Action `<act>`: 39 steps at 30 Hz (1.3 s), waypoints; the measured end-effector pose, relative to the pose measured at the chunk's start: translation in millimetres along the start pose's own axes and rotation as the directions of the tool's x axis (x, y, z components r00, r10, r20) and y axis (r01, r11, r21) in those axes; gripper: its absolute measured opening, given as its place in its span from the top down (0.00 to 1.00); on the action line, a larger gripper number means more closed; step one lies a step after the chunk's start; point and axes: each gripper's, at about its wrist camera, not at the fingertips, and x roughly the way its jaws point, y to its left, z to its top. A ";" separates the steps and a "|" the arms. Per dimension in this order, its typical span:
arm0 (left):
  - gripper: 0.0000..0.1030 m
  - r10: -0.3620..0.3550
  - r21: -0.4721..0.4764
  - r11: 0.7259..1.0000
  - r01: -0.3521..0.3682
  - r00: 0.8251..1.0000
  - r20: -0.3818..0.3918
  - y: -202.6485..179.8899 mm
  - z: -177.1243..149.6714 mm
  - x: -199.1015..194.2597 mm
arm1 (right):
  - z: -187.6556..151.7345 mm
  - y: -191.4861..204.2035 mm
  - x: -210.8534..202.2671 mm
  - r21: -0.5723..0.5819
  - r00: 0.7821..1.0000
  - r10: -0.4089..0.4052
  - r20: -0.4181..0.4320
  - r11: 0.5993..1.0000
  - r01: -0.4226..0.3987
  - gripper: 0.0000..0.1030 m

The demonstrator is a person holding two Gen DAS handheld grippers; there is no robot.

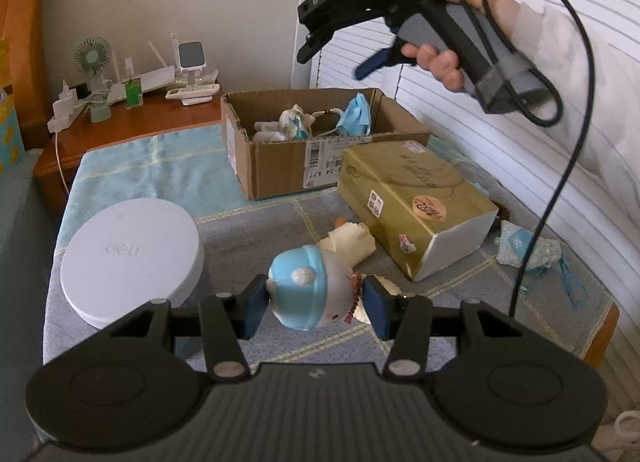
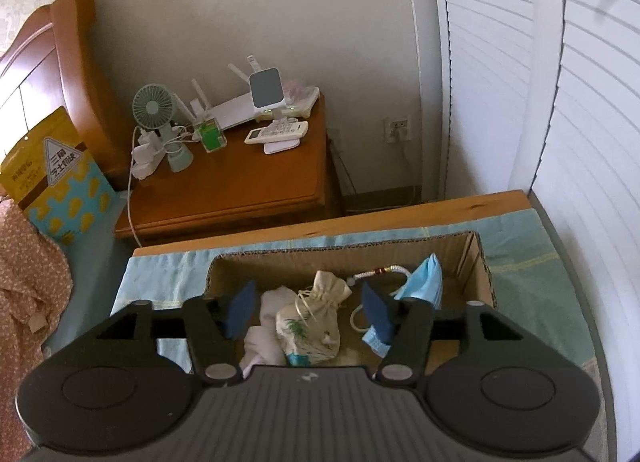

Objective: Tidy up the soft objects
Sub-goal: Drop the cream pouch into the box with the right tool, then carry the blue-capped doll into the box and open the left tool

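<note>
Surface (image 1: pixel 132 158): covered with a blue-and-grey checked cloth; carries everything listed below.
Box (image 1: pixel 280 170): open cardboard, at 12 o'clock in the left wrist view; already holds a pouch (image 2: pixel 316 318), a mask (image 2: pixel 424 278) and a white cloth (image 2: pixel 260 338).
Gold pack (image 1: pixel 412 202): lies at 2 o'clock of the toy, just beside the box.
Disc (image 1: pixel 132 254): round, white, at 9 o'clock of the toy, apart from it.
Toy (image 1: pixel 308 290): soft figure with a blue cap and bead necklace, lying on the surface near the front edge, a cream cloth (image 1: pixel 352 242) partly under it.
Blue trinket (image 1: pixel 528 250): on the surface at 3 o'clock, past the gold pack; what it is cannot be told.
Left tongs (image 1: pixel 316 302): part-closed, pads pressed on either side of the toy's head.
Right tongs (image 2: pixel 308 310): spread wide over the box, nothing between the pads; the pouch lies below in the box.
Step in hand: judged as a drop-off just finished on the right, a pick-up started on the left.
Next move: likely lift the toy clear of the cream cloth and carry it toward 12 o'clock over the box rim, once the right tongs clear.
Remaining: cream cloth and blue trinket not yet boxed.
</note>
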 end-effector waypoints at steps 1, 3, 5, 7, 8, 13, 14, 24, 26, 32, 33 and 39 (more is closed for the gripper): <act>0.51 0.002 0.004 1.000 -0.002 1.000 0.000 -0.6 0.9 -0.2 | -1.6 -2.3 -3.8 0.003 1.000 0.001 0.011 1.000 -0.001 0.17; 0.51 0.002 0.014 1.000 -0.002 1.000 -0.002 -2.5 3.4 -0.2 | -5.4 -7.9 -11.1 0.002 1.000 0.002 0.028 1.000 -0.002 0.05; 0.51 0.002 0.025 1.000 -0.002 1.000 -0.001 -4.4 7.2 -0.7 | -9.8 -12.9 -15.7 -0.008 1.000 0.003 0.021 1.000 -0.003 0.04; 0.51 0.000 0.034 0.999 0.000 1.000 -0.003 -6.5 11.5 -1.0 | -16.1 -17.7 -19.9 -0.018 1.000 -0.004 0.007 1.000 0.004 0.01; 0.51 -0.002 0.037 0.999 0.002 1.000 -0.006 -7.6 14.0 -0.7 | -18.6 -19.9 -21.5 -0.018 1.000 -0.008 0.002 1.000 0.008 0.00; 0.51 -0.010 0.052 0.999 0.011 1.000 -0.022 -11.3 32.8 3.2 | -37.6 -32.4 -31.4 -0.036 0.999 -0.025 -0.025 0.999 0.024 0.00; 0.51 -0.011 0.056 0.998 0.013 1.000 -0.022 -11.7 36.8 4.2 | -41.9 -34.8 -34.5 -0.045 0.999 -0.031 -0.023 0.999 0.030 0.00; 0.51 0.002 0.107 0.994 0.000 1.000 -0.018 -22.3 88.9 27.1 | -96.0 -65.1 -83.7 -0.094 0.984 -0.152 0.096 0.982 0.161 0.00; 0.51 -0.001 0.115 0.993 0.003 1.000 -0.016 -25.9 98.8 33.7 | -107.1 -72.4 -92.2 -0.082 0.982 -0.157 0.104 0.983 0.166 0.00; 0.51 0.004 0.103 0.995 -0.002 1.000 -0.017 -31.5 126.5 55.9 | -140.8 -89.4 -114.2 -0.040 0.985 -0.130 0.110 0.990 0.135 0.00; 0.51 0.008 0.102 0.995 -0.007 1.000 -0.013 -31.8 131.7 59.0 | -144.8 -90.8 -117.0 -0.044 0.985 -0.133 0.113 0.989 0.138 0.00; 0.51 0.024 0.110 0.994 -0.025 1.000 0.013 -35.9 166.2 76.3 | -154.5 -87.6 -129.3 -0.106 0.978 -0.142 0.152 0.982 0.159 0.00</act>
